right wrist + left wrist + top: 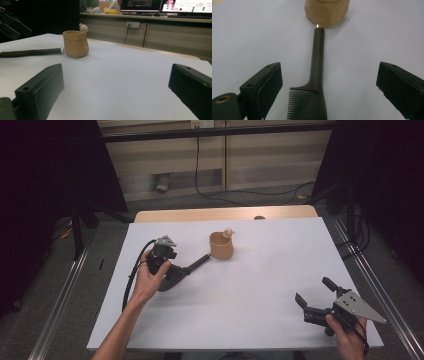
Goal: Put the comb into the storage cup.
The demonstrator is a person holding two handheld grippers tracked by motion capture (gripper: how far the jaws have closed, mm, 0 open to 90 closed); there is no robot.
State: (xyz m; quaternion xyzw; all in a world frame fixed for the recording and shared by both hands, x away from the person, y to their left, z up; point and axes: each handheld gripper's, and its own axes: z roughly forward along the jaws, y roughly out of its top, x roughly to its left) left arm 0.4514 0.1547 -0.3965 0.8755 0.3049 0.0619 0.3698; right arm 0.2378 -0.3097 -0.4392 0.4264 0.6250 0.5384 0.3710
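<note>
White table (250,320), wood edge at 12 o'clock. My left gripper (327,82) spread wide, straddling tail comb (317,75); handle tip touches tan cup (221,246) at 12. My right gripper (314,296) spread, empty, 5 o'clock corner. Step, likely: comb pickup. Next: clamp handle, lift toward cup.

No legible text or labels.

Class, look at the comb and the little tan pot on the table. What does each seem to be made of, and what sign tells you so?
Comb: likely dark matte plastic, judging by its smooth moulded handle and fine even teeth; a shiny, seemingly metal ring caps its tip. Pot: matte tan with soft creases like a paper bag, possibly ceramic or resin; the look leaves it open.
</note>
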